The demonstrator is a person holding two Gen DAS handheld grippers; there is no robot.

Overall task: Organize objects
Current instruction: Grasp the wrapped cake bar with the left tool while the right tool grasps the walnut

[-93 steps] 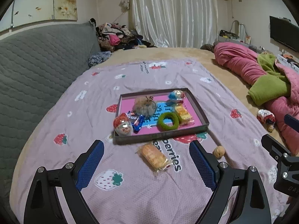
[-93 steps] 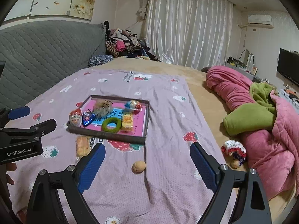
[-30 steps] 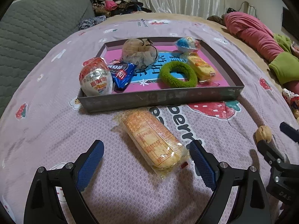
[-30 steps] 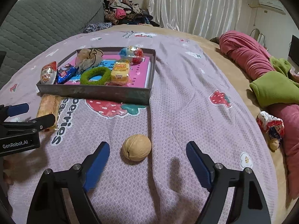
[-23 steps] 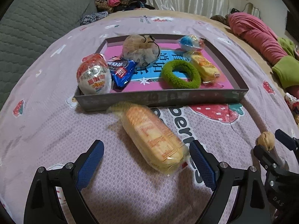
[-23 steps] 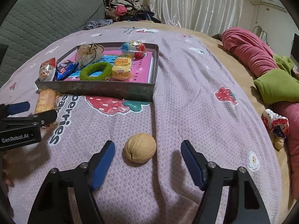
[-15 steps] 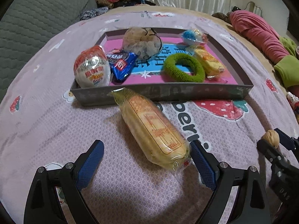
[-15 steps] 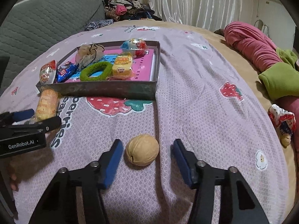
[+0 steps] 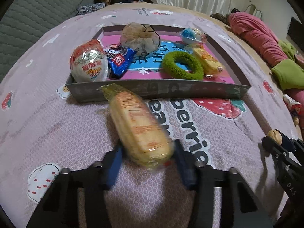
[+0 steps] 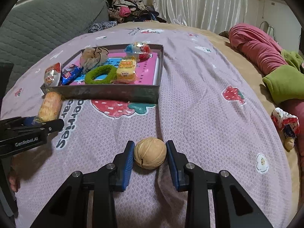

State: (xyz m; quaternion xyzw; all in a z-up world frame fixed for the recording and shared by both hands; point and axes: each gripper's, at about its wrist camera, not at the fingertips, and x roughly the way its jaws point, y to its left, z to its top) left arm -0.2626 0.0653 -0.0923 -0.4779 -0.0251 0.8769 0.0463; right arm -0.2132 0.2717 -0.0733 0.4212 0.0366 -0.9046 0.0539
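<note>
The left gripper [image 9: 148,158] and the right gripper [image 10: 150,154] both point down toward 12 o'clock; their jaws have just been closing, each now gripping something.

Strawberry-print bed cover [image 10: 199,114] carries tray [image 10: 106,95], cracker packet [image 9: 138,131], walnut [image 10: 150,153].

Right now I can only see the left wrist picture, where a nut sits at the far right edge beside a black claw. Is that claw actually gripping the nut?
Observer: It looks so. In the right wrist view the right gripper has just been closing its jaws, and both blue pads meet the walnut, one on each side. The walnut rests on the blanket.
Operator: Is the nut whole?
Observer: Not quite. A dark crack runs down its near side, at the lower left of the shell.
</note>
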